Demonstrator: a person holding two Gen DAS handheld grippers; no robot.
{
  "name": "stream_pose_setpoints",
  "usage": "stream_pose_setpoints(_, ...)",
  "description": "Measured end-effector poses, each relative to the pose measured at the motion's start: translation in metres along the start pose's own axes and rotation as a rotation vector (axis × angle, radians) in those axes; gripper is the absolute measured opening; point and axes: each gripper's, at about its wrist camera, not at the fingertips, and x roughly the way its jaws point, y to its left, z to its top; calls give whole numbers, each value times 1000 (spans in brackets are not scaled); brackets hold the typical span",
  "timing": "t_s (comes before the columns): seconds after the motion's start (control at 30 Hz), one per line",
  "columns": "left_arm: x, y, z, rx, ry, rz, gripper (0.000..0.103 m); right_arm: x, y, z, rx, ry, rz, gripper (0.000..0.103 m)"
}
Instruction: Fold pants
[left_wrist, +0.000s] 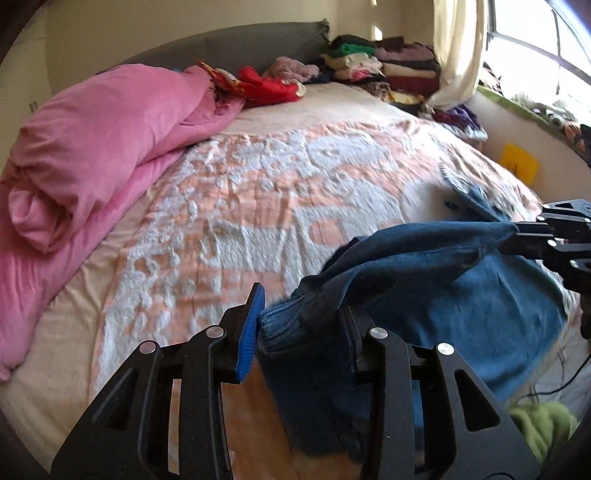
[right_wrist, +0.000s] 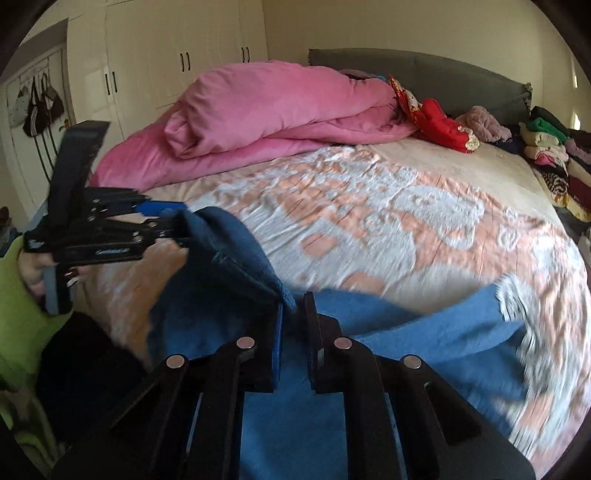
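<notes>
Blue denim pants (left_wrist: 443, 266) hang stretched between my two grippers above the bed. In the left wrist view my left gripper (left_wrist: 301, 317) is shut on a thick folded edge of the pants, with its blue pad (left_wrist: 251, 328) against the cloth. My right gripper (left_wrist: 517, 230) pinches the other end at the right edge of that view. In the right wrist view my right gripper (right_wrist: 295, 306) is shut on a thin fold of the pants (right_wrist: 406, 332), whose frayed hem lies on the bed to the right. My left gripper (right_wrist: 173, 221) grips the cloth at the left, held by a hand in a green sleeve (right_wrist: 18, 295).
The bed has a peach and white patterned bedspread (left_wrist: 258, 203). A rolled pink duvet (left_wrist: 92, 147) lies along its left side. Stacks of folded clothes (left_wrist: 388, 62) sit by the grey headboard and the window. A white wardrobe (right_wrist: 166, 55) stands behind the bed.
</notes>
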Motion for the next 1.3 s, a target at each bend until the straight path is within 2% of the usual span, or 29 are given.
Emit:
stream_pose_setpoints(0.13,-4,-7,-24,27,36,-7,28,-11,26,-27,-26,44,16,10)
stream_pose_setpoints(0.23,-5,-8,-40,0,67,-30,28,-15,43,-44,-39,71,26,10)
stream_pose_setpoints(0.4,-8,-14,-55,3,96,-16,28,-15,68,-69,-89,100,39,10)
stream_pose_setpoints(0.73,-8,-16,-73,-11,141,-12,29,-2,89,-98,-138,160,54,10)
stream_pose_setpoints(0.9,-13,-13,-80,-3,168,-7,36,23,88,-105,-112,211,81,10)
stream_pose_setpoints(1.0,-24,-9,-85,-28,165,-14,41,33,87,-106,-92,228,92,10)
stream_pose_setpoints(1.13,-46,-7,-93,-54,142,3,41,34,88,-107,-81,222,113,12)
stream_pose_setpoints(1.3,-71,-23,-76,-51,57,-63,37,34,99,-107,-100,226,177,12)
